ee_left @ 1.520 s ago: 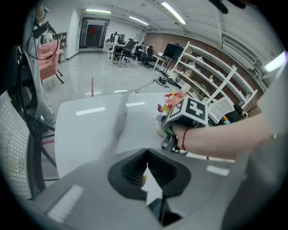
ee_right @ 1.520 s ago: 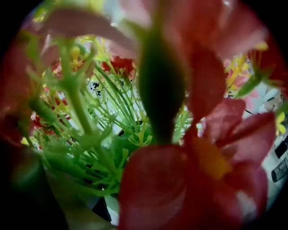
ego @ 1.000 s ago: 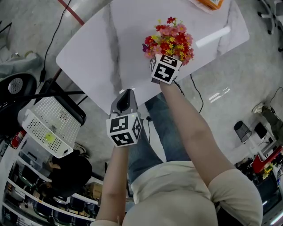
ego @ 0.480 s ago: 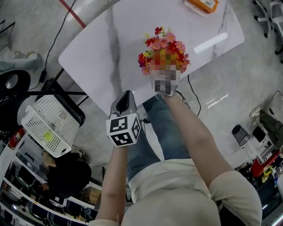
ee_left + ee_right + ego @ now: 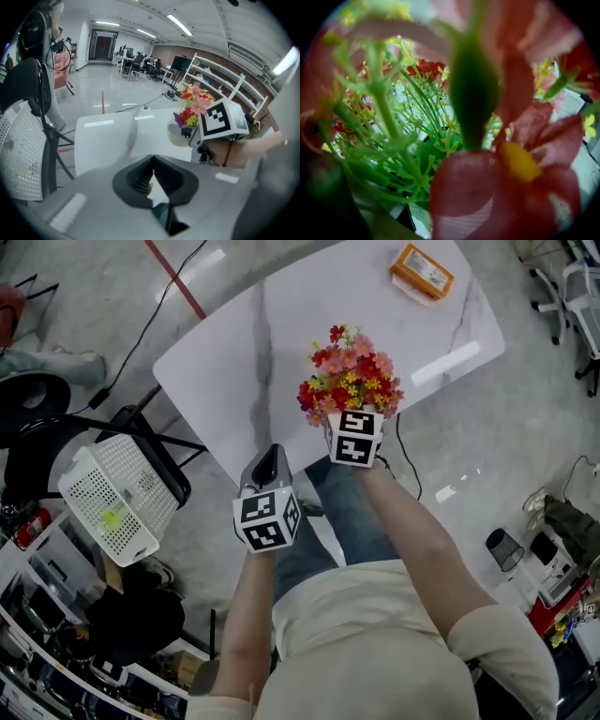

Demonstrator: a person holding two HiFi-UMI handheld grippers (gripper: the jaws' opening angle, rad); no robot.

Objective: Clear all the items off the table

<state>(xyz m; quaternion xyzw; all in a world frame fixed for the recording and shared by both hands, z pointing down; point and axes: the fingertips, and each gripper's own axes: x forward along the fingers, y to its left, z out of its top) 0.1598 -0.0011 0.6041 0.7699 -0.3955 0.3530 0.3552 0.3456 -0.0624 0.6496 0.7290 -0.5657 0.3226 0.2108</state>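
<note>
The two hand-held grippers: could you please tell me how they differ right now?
The left hand-held gripper is empty, with its jaws together; the right hand-held gripper grips the white flower pot at its rim. The left one sits off the near edge of the table; the right one reaches over that edge. Both point towards the table.

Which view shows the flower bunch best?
Head view: the whole flower bunch shows, sharp, from above. The left gripper view has it small, partly behind the marker cube; the right gripper view only blurred close-up petals and stems.
</note>
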